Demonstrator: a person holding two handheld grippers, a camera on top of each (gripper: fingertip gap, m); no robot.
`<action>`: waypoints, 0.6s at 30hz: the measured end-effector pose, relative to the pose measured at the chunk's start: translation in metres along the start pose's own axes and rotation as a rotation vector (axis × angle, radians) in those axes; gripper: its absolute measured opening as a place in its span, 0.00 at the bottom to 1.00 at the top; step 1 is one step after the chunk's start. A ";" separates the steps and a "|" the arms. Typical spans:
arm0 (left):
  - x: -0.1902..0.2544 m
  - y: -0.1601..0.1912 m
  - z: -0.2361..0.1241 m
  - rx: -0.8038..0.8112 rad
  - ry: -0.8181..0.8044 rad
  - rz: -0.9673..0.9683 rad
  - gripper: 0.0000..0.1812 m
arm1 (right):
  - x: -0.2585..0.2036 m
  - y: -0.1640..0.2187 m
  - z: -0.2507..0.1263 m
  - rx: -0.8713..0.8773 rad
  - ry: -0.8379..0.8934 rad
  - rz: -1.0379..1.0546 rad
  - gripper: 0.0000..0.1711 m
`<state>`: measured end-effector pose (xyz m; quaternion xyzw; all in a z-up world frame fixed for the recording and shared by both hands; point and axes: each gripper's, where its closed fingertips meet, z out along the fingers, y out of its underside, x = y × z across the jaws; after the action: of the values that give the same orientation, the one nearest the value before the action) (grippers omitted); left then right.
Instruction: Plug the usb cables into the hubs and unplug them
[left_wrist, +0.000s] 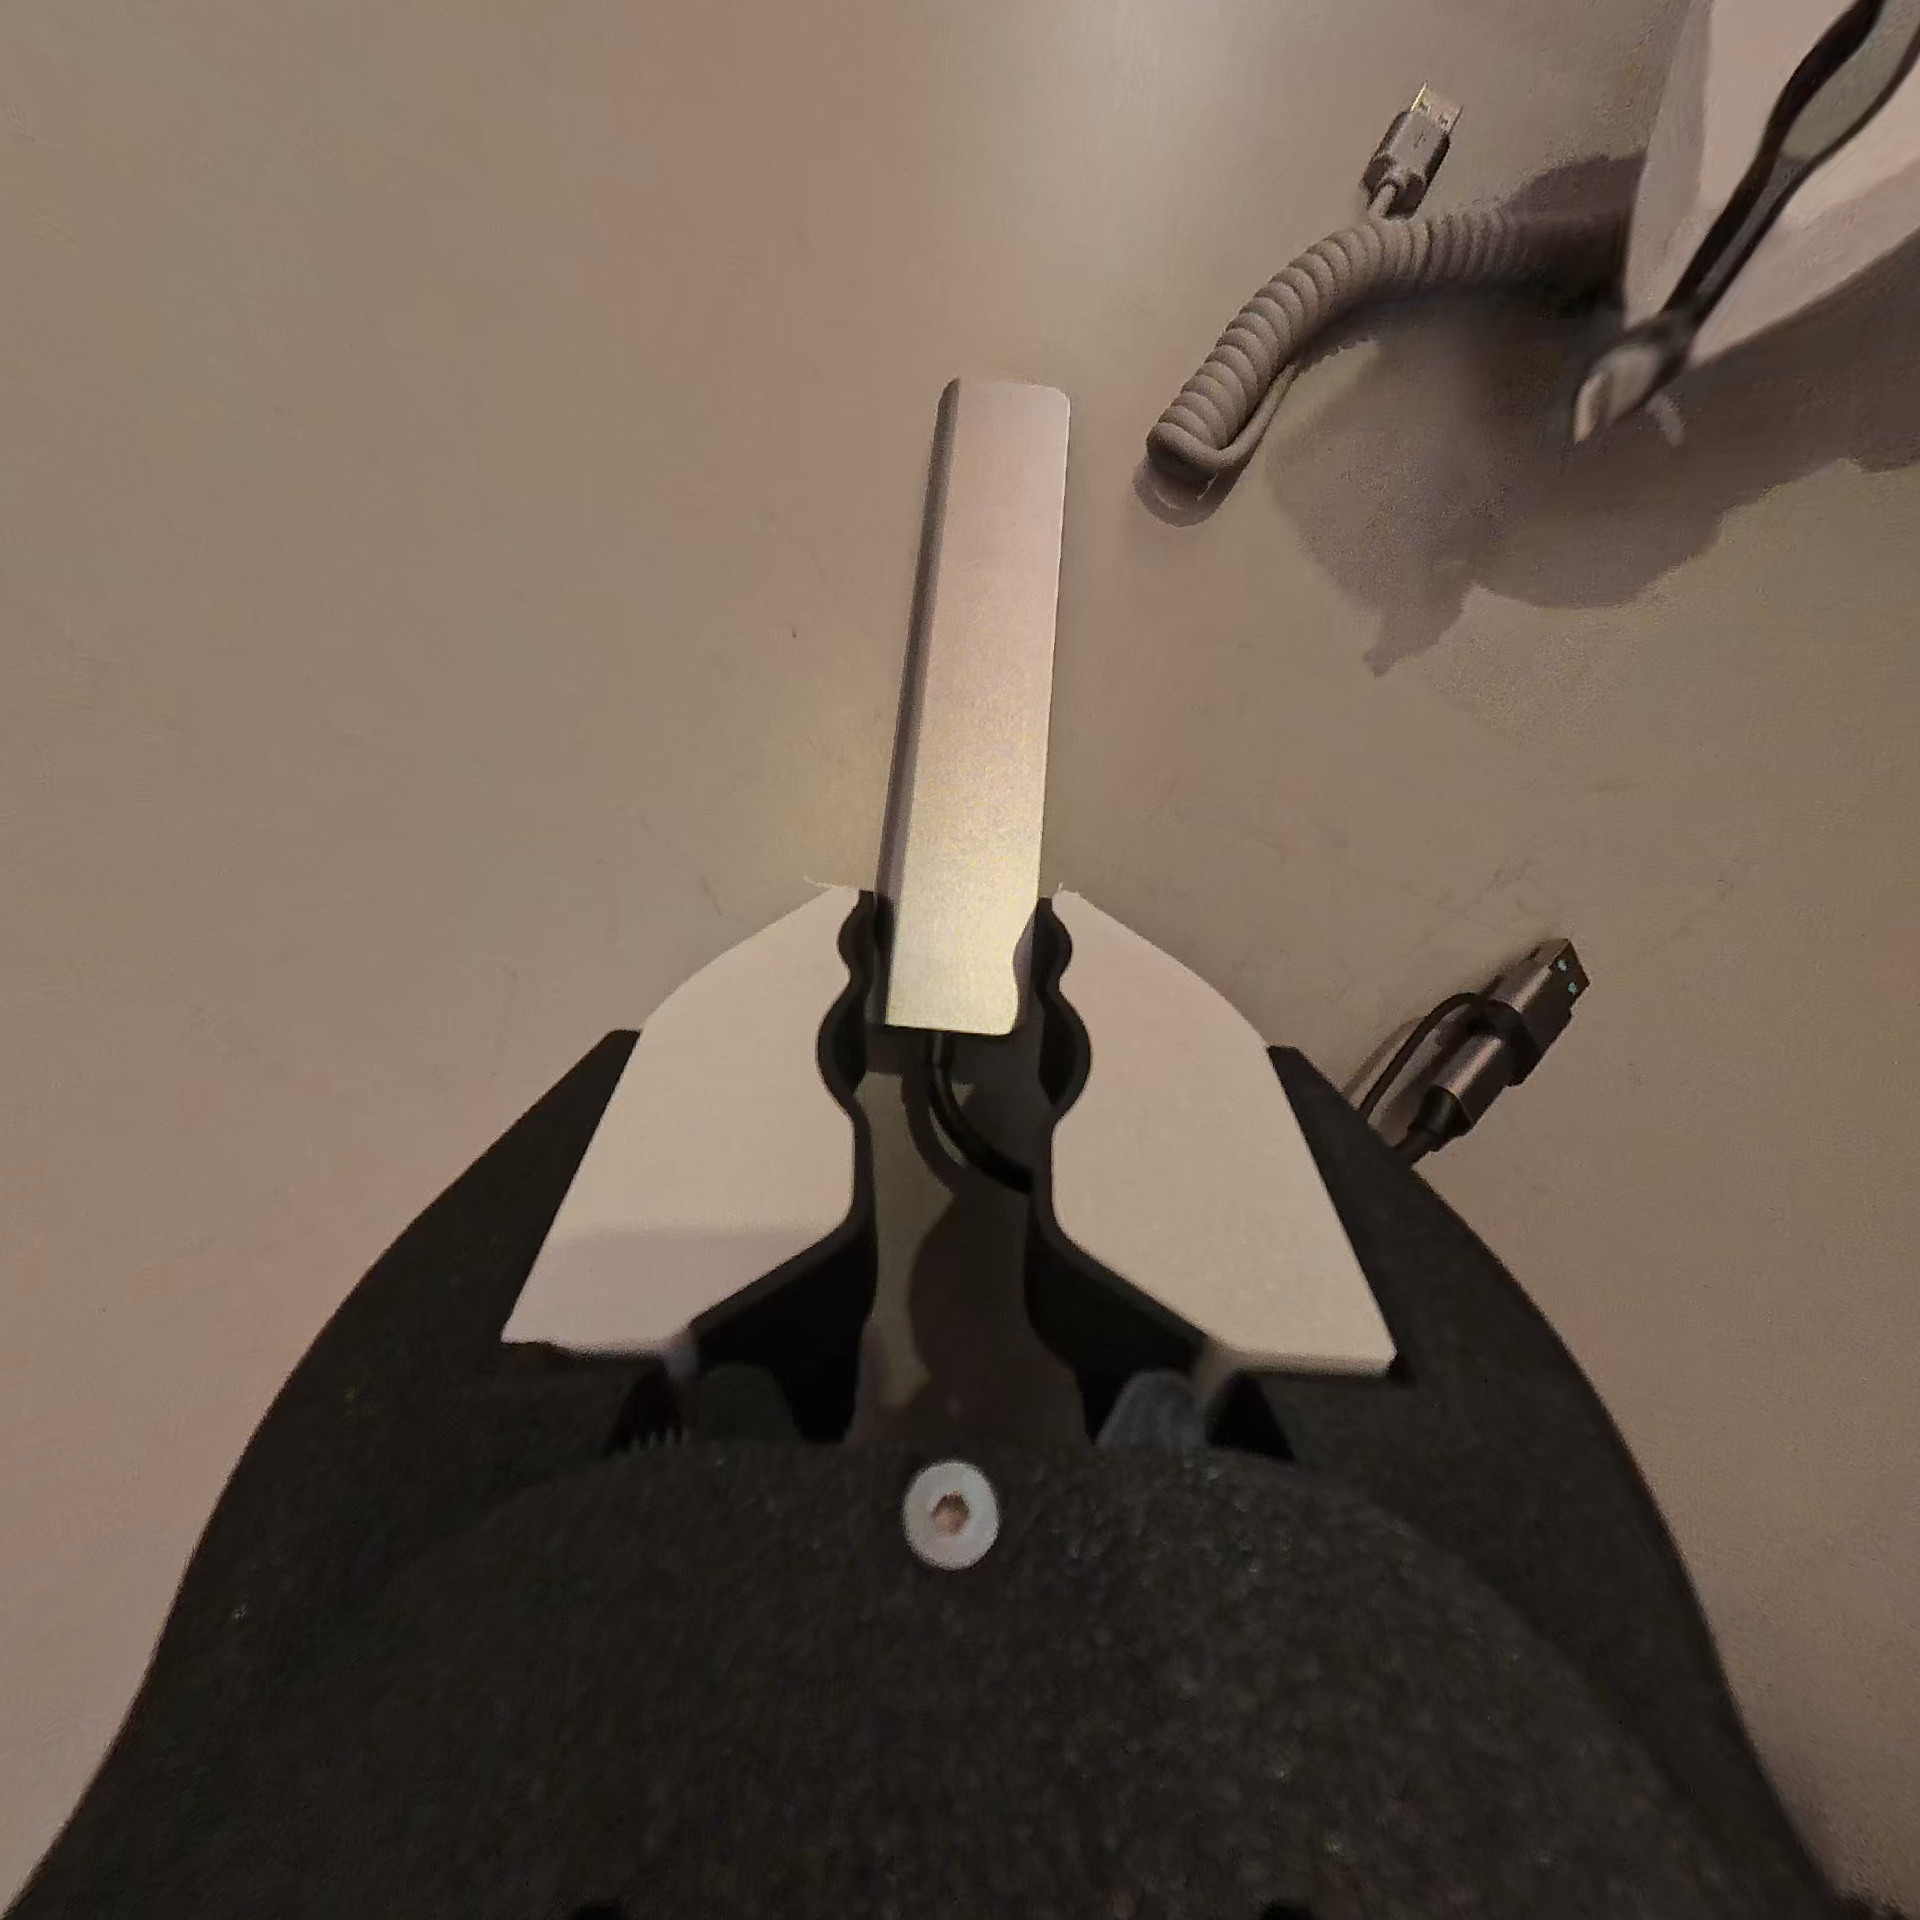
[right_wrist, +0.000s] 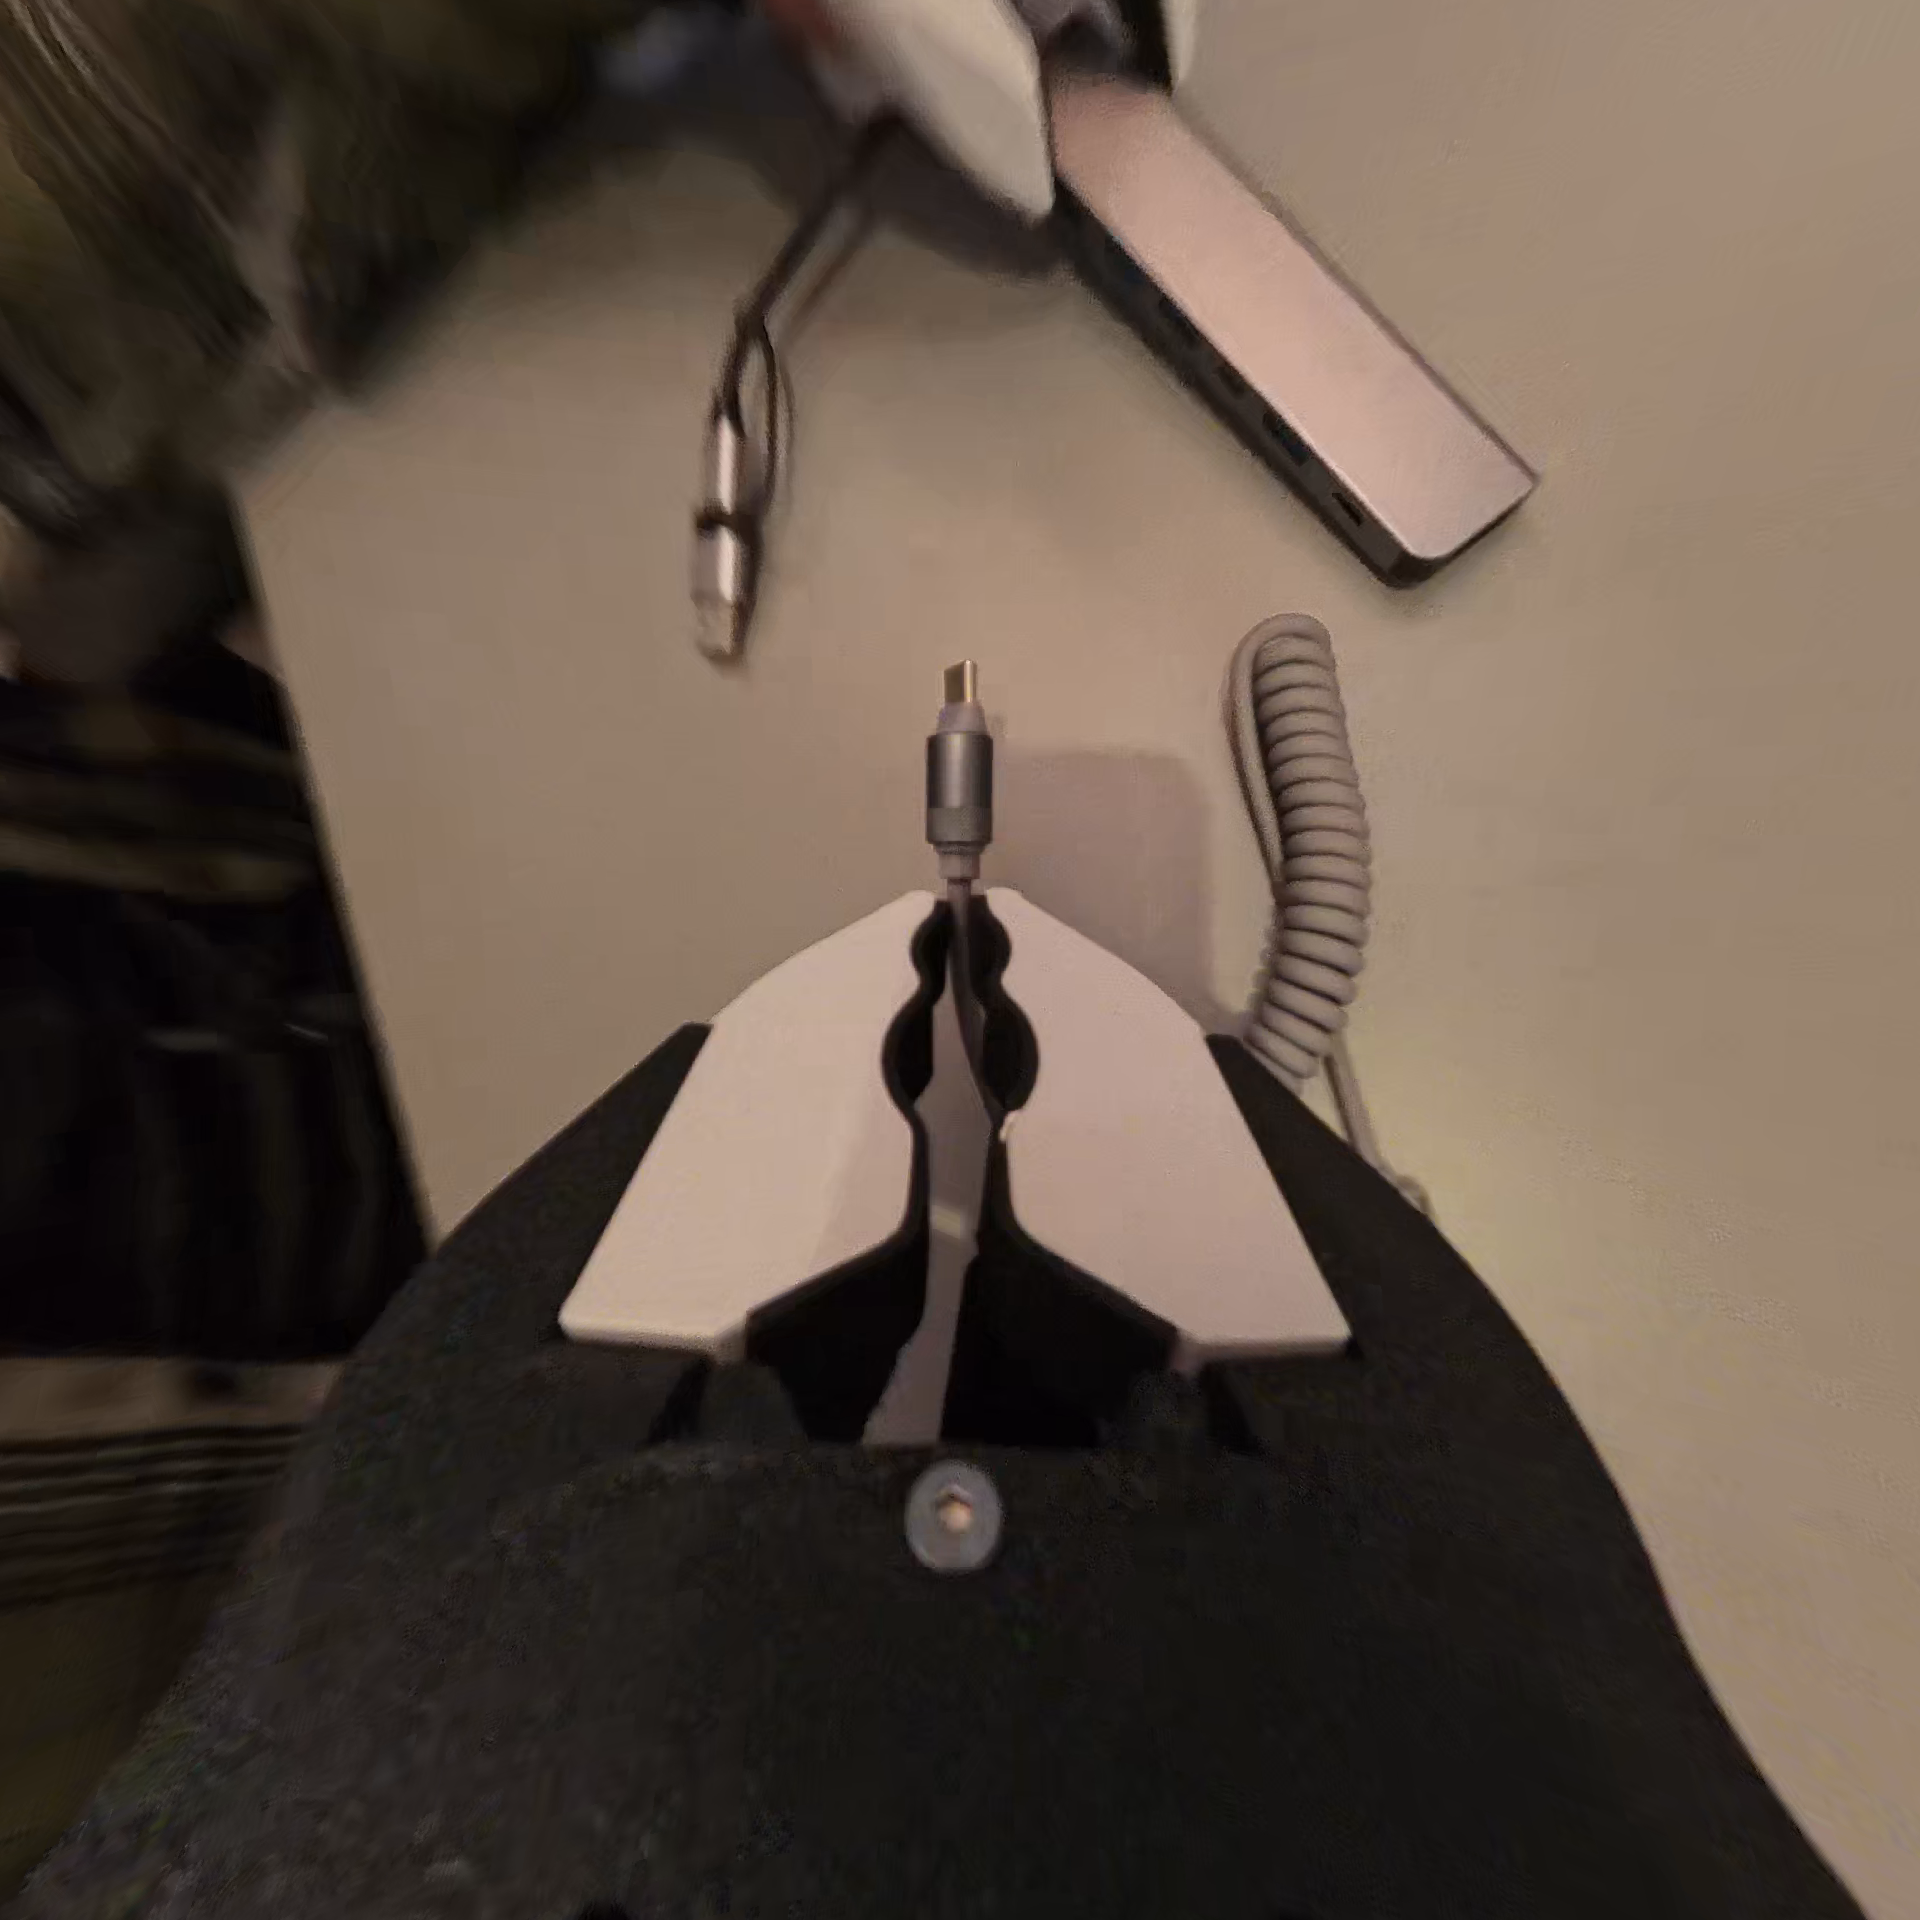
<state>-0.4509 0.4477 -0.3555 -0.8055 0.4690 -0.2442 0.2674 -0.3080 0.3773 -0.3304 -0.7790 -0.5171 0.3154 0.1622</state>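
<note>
My left gripper (left_wrist: 954, 914) is shut on the near end of a long silver USB hub (left_wrist: 982, 665), which points away from me over the beige table. The hub (right_wrist: 1309, 343) also shows in the right wrist view, with its row of ports facing my right gripper. My right gripper (right_wrist: 964, 896) is shut on the grey cable just behind its metal USB-C plug (right_wrist: 958, 769); the plug points forward, apart from the hub. The cable's coiled part (right_wrist: 1311, 831) lies to the right. The same coil (left_wrist: 1288, 343) and its other plug (left_wrist: 1415, 140) show in the left wrist view.
The hub's own short black lead with its USB plug and adapter (left_wrist: 1486, 1039) lies right of the left gripper; it also shows in the right wrist view (right_wrist: 727, 499). The right gripper (left_wrist: 1704, 229) appears at the top right of the left wrist view. Dark blurred shapes (right_wrist: 145, 727) fill the left edge. Some 15 cm of space lies between my two pairs of fingers.
</note>
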 end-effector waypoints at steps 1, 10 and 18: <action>0.000 -0.001 0.000 0.001 -0.003 0.005 0.15 | -0.002 -0.006 -0.006 0.034 -0.040 0.081 0.01; -0.004 0.012 0.004 -0.105 -0.066 0.073 0.26 | -0.018 -0.019 -0.014 0.154 -0.265 0.421 0.02; 0.002 0.011 0.010 -0.124 -0.054 0.123 0.15 | -0.022 -0.026 -0.009 0.180 -0.319 0.478 0.02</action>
<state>-0.4510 0.4436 -0.3697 -0.7966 0.5243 -0.1762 0.2440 -0.3262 0.3693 -0.3016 -0.8016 -0.3081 0.5077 0.0687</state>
